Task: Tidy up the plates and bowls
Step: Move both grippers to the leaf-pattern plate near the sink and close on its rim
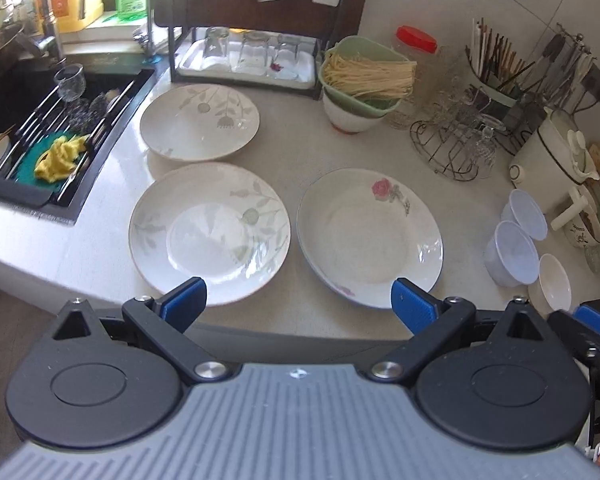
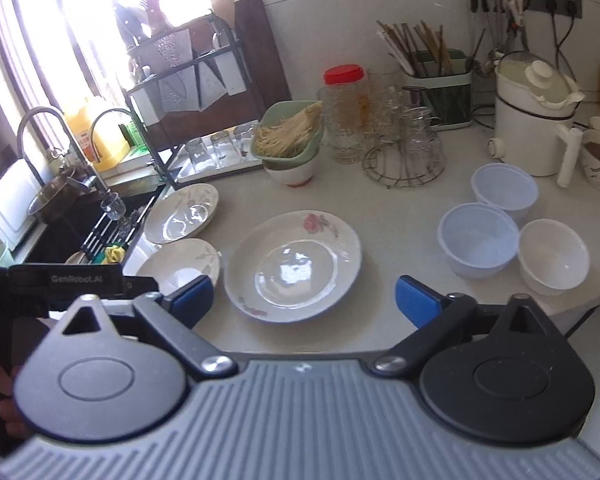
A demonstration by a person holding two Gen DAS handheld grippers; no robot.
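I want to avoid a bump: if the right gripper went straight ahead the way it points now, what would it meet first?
Most likely the rose plate, which lies on the counter straight ahead between the open right gripper fingers. Nothing stands before it, though depth is hard to judge through the fisheye.

Your left finger [image 2: 188, 296] hid part of the near leaf plate [image 2: 180, 264]; the sink [image 1: 40, 128] got cut off; the window [image 2: 60, 20] was blown out.
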